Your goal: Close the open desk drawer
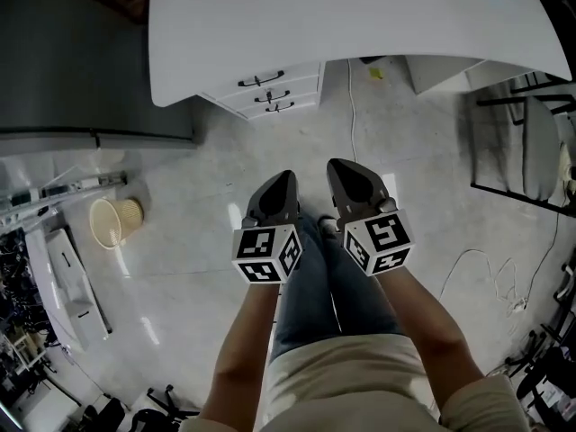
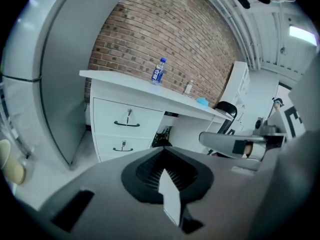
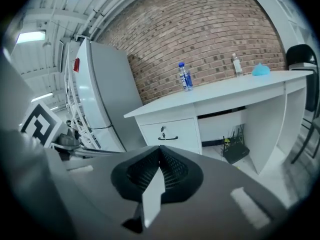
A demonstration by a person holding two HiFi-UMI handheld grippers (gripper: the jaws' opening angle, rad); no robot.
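Gleaming pale floor, white desk

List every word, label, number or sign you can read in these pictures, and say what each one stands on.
No text can be read anywhere.
Water bottle on the desk, blue label: too small to read.
Red sticker on the fridge: too blurred to read.
Marker cubes: black-and-white square codes, no words.

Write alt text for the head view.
From above: a person holds the left gripper and right gripper side by side, jaws shut and empty, over the floor, facing a white desk whose three drawers look closed.
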